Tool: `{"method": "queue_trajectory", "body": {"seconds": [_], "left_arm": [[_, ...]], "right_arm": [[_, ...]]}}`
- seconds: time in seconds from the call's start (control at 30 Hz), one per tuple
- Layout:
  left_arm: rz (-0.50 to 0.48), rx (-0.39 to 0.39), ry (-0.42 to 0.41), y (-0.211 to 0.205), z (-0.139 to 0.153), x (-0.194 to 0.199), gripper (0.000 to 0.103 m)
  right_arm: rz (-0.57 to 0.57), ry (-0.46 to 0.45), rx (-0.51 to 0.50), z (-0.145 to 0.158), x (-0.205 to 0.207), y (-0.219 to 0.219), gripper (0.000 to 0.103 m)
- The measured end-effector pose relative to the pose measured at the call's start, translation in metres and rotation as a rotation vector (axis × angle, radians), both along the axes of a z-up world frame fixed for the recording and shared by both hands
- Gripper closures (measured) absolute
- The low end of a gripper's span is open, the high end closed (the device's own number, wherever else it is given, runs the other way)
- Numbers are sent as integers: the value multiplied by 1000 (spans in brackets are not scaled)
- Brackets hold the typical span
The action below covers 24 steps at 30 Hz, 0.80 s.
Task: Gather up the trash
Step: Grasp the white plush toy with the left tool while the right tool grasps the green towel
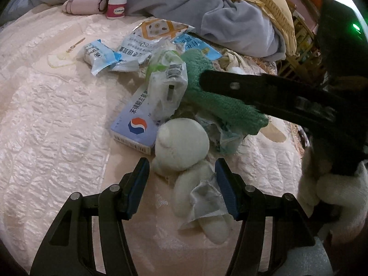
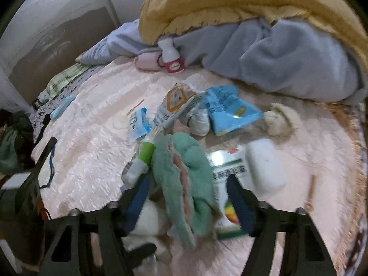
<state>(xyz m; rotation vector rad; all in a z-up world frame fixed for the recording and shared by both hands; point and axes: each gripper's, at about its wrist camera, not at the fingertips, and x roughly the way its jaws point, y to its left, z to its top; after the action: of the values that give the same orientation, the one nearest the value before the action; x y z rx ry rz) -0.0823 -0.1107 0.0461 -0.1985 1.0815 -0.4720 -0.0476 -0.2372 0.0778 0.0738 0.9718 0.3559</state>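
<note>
Left tongs (image 1: 181, 189) gaped wide at bottom centre, straddling a white plush toy (image 1: 184, 147) with a scrap of wrapper (image 1: 207, 197) on it, gripping nothing. Right tongs (image 2: 187, 199) also spread open at bottom centre, around a green cloth (image 2: 184, 177); couldn't tell if touching. Trash heaped mid-frame on the pink bed (image 1: 50, 115): blue wrappers (image 1: 99, 55), a box (image 1: 135, 124), a clear bag (image 1: 168, 89). Pill bottle (image 1: 117, 2) stood upper left by the blankets (image 1: 230, 16).

Two close wrist views, shared bed (image 1: 57, 115)
</note>
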Motion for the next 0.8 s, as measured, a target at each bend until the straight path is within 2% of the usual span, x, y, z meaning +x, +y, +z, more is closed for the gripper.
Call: {"method": "queue_trajectory", "body": {"seconds": [0.1, 0.17, 0.27, 0.4, 0.47, 0.6, 0.67, 0.8], "left_arm": [[-3, 4, 0, -1, -2, -2, 45], [-5, 5, -8, -4, -2, -4, 50], [-5, -7, -9, -1, -1, -8, 63], [-19, -24, -20, 1, 11, -15, 67], [-29, -22, -35, 3, 17, -20, 67], [-33, -10, -46, 10, 24, -27, 67], [-34, -2, -49, 15, 27, -31, 67], [-25, 20, -70, 28, 34, -39, 67]], "right_arm": [[15, 15, -17, -8, 6, 7, 69], [10, 3, -19, -8, 2, 6, 72], [-17, -42, 5, 3, -14, -6, 75], [-61, -104, 44, 24, -46, -28, 84], [-85, -128, 45, 33, -67, -41, 84], [-115, -102, 25, 33, -96, -57, 84], [-143, -120, 25, 35, -106, -64, 84], [-104, -136, 8, 39, -101, -53, 61]]}}
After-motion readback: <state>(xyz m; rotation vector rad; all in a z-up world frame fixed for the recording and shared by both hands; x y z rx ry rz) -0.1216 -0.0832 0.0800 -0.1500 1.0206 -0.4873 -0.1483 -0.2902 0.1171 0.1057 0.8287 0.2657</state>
